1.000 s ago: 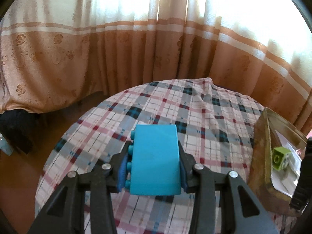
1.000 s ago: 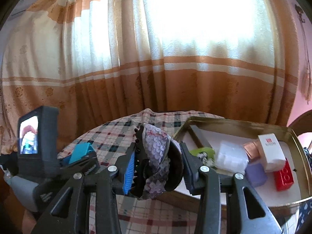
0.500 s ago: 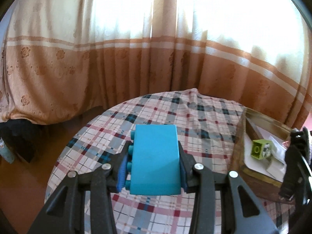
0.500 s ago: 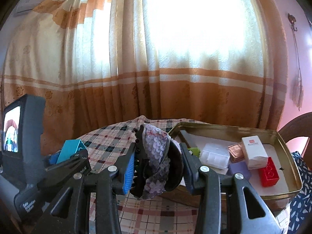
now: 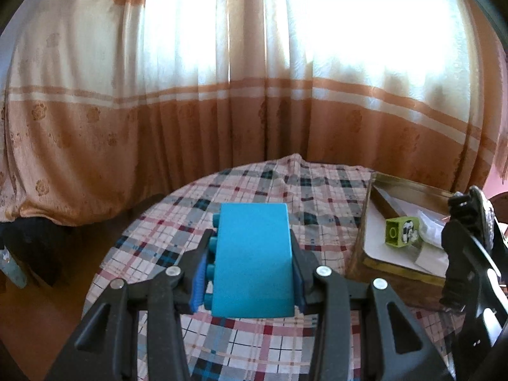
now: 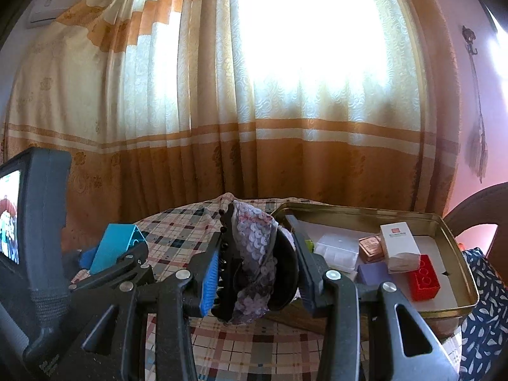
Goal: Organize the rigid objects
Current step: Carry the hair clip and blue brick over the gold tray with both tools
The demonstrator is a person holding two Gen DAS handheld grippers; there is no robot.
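Two things are carried above the table at this moment, one in each gripper. In the left gripper [image 5: 252, 266] sits a turquoise building block [image 5: 254, 258], pinched from both sides by the pads, its studs facing left in the left wrist view and its smooth face turned up toward the camera; it hangs over the checked tablecloth [image 5: 285, 190], clear of the cloth. In the right gripper [image 6: 257, 270] a black hair claw clip [image 6: 254, 266] covered with pale purple sequins is squeezed between the pads, its teeth toward the blue pad on the left, and it too is held up off the table. From the right wrist view the block appears at the left [image 6: 116, 246], with the left tool's black body and a small lit screen [image 6: 9, 219] beside it. Just to the right of both held things lies a shallow gold-coloured tin tray [image 6: 457, 244] on the table, lined with white. Inside it are a green block [image 5: 401, 231] near the tray's left end, a clear plastic box [image 6: 336, 249], a copper-coloured small box [image 6: 370, 244], a white carton with a red mark [image 6: 400, 246], a lilac block [image 6: 373, 271] and a red block [image 6: 424, 277]. Behind the table hang cream and orange curtains [image 6: 222, 111], brightly backlit by a window.
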